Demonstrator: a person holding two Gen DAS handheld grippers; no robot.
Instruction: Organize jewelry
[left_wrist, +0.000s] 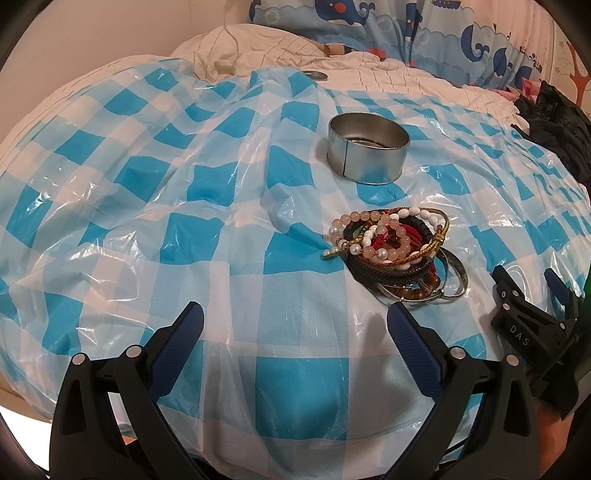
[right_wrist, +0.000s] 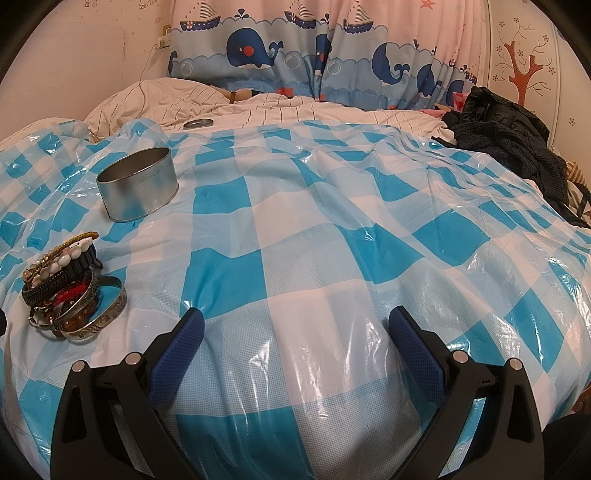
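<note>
A heap of bracelets and bangles (left_wrist: 397, 251) lies on the blue-and-white checked plastic sheet (left_wrist: 184, 206), with pink and white beads on top and metal bangles at the bottom. Beyond it stands an open round metal tin (left_wrist: 367, 147). My left gripper (left_wrist: 295, 314) is open, just short of the heap, which sits ahead and to the right of it. The right gripper (left_wrist: 532, 288) shows at the right edge of that view. In the right wrist view the right gripper (right_wrist: 295, 317) is open over bare sheet, with the bracelet heap (right_wrist: 70, 284) and tin (right_wrist: 138, 182) to its left.
The tin's lid (right_wrist: 198, 123) lies on the striped bedding (right_wrist: 258, 107) behind the sheet. Dark clothing (right_wrist: 509, 144) is piled at the right edge of the bed. A whale-print curtain (right_wrist: 295, 55) hangs behind.
</note>
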